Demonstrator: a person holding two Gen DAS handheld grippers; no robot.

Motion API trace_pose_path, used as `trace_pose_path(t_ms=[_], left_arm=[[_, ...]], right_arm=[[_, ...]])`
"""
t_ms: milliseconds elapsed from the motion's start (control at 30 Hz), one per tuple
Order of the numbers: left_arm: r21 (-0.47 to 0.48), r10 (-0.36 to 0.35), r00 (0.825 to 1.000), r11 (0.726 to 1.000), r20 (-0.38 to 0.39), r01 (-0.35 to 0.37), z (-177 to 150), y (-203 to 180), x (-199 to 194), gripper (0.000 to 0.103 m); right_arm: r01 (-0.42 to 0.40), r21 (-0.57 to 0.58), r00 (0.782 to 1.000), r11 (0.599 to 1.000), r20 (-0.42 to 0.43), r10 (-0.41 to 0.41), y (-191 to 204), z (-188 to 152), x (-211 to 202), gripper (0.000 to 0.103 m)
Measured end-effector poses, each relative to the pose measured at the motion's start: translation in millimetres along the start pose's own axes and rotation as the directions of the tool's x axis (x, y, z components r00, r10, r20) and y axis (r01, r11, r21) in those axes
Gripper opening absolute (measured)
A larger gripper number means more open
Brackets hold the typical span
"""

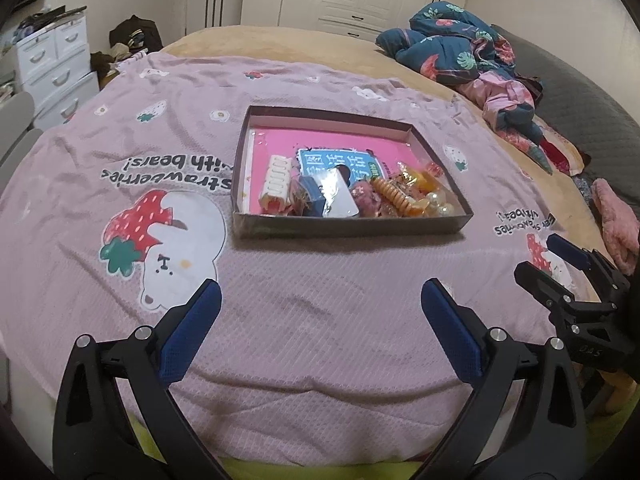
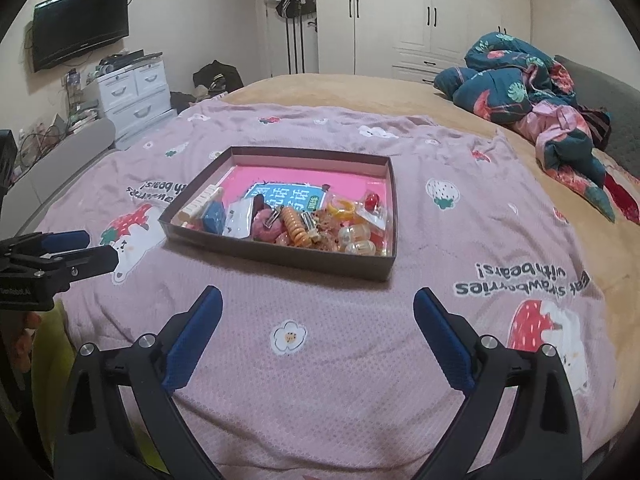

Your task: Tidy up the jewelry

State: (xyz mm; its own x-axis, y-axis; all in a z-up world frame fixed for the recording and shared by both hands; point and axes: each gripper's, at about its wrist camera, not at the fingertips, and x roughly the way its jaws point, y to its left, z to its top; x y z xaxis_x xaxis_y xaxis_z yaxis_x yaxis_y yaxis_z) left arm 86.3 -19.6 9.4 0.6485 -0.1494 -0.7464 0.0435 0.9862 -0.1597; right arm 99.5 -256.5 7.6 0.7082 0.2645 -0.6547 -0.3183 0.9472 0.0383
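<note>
A shallow dark cardboard box (image 1: 352, 227) (image 2: 280, 256) lies on the pink strawberry-print blanket (image 1: 320, 312) (image 2: 320, 320). It holds a pink and blue card, a white hair clip (image 1: 276, 179), an orange spiral hair tie (image 1: 394, 197) (image 2: 295, 227), a silver packet (image 1: 338, 196), a blue item (image 2: 214, 216) and pearly beads (image 2: 356, 242). My left gripper (image 1: 320, 292) is open and empty, short of the box. My right gripper (image 2: 318, 300) is open and empty, also short of the box. Each gripper shows in the other's view, the right (image 1: 556, 260) and the left (image 2: 86, 246).
A crumpled teal floral quilt (image 1: 460, 48) (image 2: 532, 92) lies at the far right of the bed. A pink fluffy item (image 1: 616, 228) sits at the right edge. White drawers (image 2: 132, 88) and a wall TV (image 2: 80, 26) stand at the left; wardrobes at the back.
</note>
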Motion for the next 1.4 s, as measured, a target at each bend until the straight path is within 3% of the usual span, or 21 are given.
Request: trace_pose_path(t_ms=[600, 1400], left_arm=[[-0.024, 0.0, 1.0, 1.0, 0.004, 0.0, -27.3, -1.2, 6.9, 0.094], [-0.022, 0.029, 1.0, 0.999, -0.012, -0.03, -31.3, 2.5, 9.9, 0.094]], right_arm=[[-0.022, 0.052, 1.0, 0.998, 0.004, 0.021, 7.7, -29.5, -0.5, 0.096], [-0.007, 0.061, 1.0, 0.998, -0.021, 0.008, 8.4, -33.6, 8.0, 0.096]])
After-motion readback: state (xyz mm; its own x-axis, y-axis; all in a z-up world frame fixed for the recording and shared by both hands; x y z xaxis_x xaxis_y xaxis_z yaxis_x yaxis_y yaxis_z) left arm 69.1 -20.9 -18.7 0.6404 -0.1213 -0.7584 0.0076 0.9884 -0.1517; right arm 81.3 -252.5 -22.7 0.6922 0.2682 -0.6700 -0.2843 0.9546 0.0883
